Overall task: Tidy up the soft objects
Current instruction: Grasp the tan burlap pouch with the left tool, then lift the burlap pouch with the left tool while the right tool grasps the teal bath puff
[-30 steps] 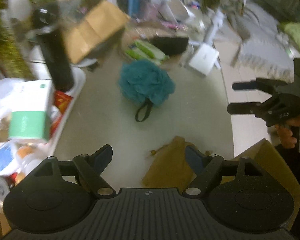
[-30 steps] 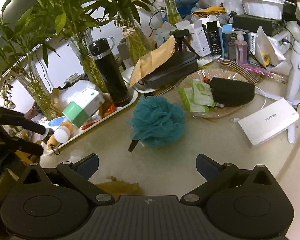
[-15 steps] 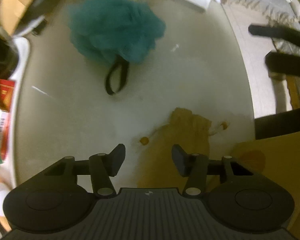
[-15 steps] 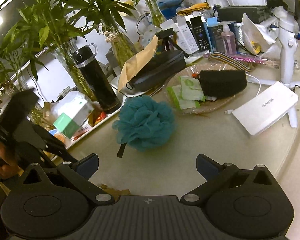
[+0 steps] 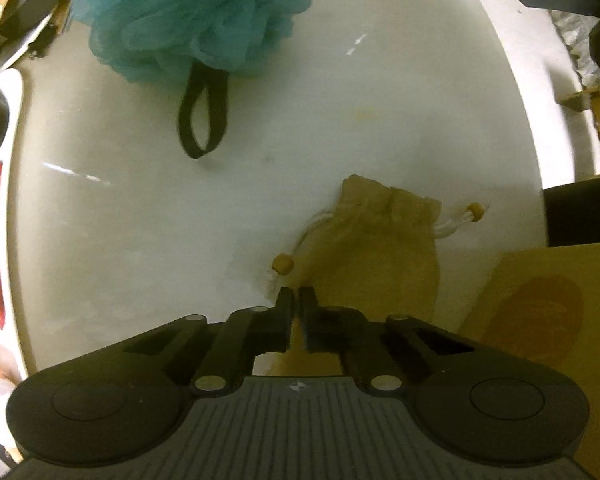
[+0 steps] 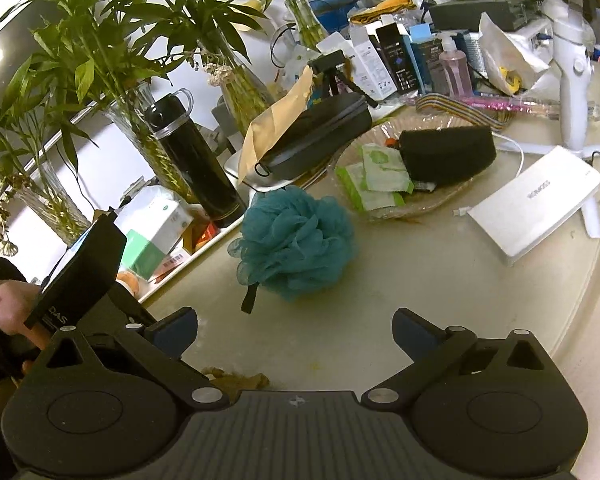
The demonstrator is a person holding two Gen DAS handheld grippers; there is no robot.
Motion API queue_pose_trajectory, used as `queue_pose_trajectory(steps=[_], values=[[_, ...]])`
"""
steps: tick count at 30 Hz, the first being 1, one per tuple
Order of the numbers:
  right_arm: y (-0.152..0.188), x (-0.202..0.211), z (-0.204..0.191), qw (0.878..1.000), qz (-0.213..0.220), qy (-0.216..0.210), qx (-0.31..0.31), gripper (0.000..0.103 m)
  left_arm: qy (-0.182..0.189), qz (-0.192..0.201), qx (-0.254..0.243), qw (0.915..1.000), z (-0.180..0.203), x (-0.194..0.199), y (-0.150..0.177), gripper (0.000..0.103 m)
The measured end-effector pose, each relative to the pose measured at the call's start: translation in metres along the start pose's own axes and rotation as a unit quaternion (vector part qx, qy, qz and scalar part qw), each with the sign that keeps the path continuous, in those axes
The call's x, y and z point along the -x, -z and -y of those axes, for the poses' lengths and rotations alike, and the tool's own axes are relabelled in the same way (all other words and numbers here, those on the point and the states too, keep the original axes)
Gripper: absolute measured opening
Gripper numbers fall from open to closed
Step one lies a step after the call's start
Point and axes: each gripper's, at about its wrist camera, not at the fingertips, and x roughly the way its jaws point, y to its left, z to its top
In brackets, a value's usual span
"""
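The left gripper (image 5: 296, 294) points straight down at the desk (image 5: 140, 220), and its jaws have closed from wide open within the last second. In the left wrist view the two fingers stand almost together, pinching a fold at the near left edge of the tan drawstring pouch (image 5: 376, 256). A strip of tan fabric shows in the narrow slot between them. The gripper has also descended onto the pouch during that second.

The pouch lies flat near the desk's front edge, its gathered neck pointing away from the gripper. One bead (image 5: 283, 264) rests just beside the fingertips; the other cord end lies at the pouch's far right corner. A cardboard box (image 5: 556, 304) sits at the front right, just beside the pouch.

The right gripper (image 6: 296, 330) hovers above the front of the desk with its jaws spread wide and nothing between them.

The teal bath pouf (image 5: 196, 20) rests further toward the middle of the desk, well apart from the pouch, with its black loop (image 5: 202, 120) trailing toward the front edge. It is untouched.

Judgement: the grasp on the pouch is now complete, so the pouch is ready to lift. The pinch takes only an edge fold, so the fabric may slip under load. The pouf remains to be handled.
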Motion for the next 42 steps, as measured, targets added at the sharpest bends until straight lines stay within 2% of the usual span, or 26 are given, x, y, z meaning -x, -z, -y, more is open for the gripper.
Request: queue_pose_trajectory(steps=[3, 10, 15, 17, 21, 32, 37, 39, 41, 42], values=[[0.000, -0.001, -0.001, 1.000, -0.001, 0.005, 0.003, 0.103, -0.029, 0.016, 0.010, 0.9994, -0.006, 0.010, 0.004, 0.003], [-0.001, -0.010, -0.009, 0.998, -0.007, 0.028, 0.048, 0.103, -0.053, 0.081, 0.036, 0.9947, -0.017, 0.053, 0.027, 0.003], [-0.006, -0.020, -0.012, 0.997, -0.005, 0.027, 0.072, 0.100, -0.067, 0.140, 0.075, 0.9851, -0.023, 0.089, 0.045, 0.003], [-0.008, -0.025, -0.013, 0.997, -0.005, 0.026, 0.077, 0.095, -0.069, 0.161, 0.085, 0.9808, -0.026, 0.103, 0.053, 0.003], [-0.011, -0.034, -0.014, 0.996, -0.004, 0.026, 0.084, 0.093, -0.079, 0.206, 0.105, 0.9697, -0.029, 0.125, 0.068, 0.003], [-0.026, -0.066, -0.017, 0.994, 0.009, 0.026, 0.110, 0.069, -0.079, 0.317, 0.173, 0.9291, -0.032, 0.159, 0.106, 0.003], [-0.035, -0.088, -0.014, 0.995, 0.015, 0.023, 0.092, 0.058, -0.067, 0.344, 0.198, 0.9156, -0.035, 0.168, 0.121, 0.003], [-0.036, -0.097, -0.013, 0.996, 0.012, 0.027, 0.087, 0.050, -0.066, 0.353, 0.201, 0.9115, -0.036, 0.170, 0.125, 0.003], [-0.037, -0.106, -0.012, 0.997, 0.009, 0.031, 0.077, 0.031, -0.062, 0.360, 0.204, 0.9082, -0.037, 0.171, 0.129, 0.003], [-0.038, -0.110, -0.011, 0.997, 0.007, 0.033, 0.071, 0.027, -0.060, 0.364, 0.204, 0.9067, -0.037, 0.171, 0.130, 0.003]])
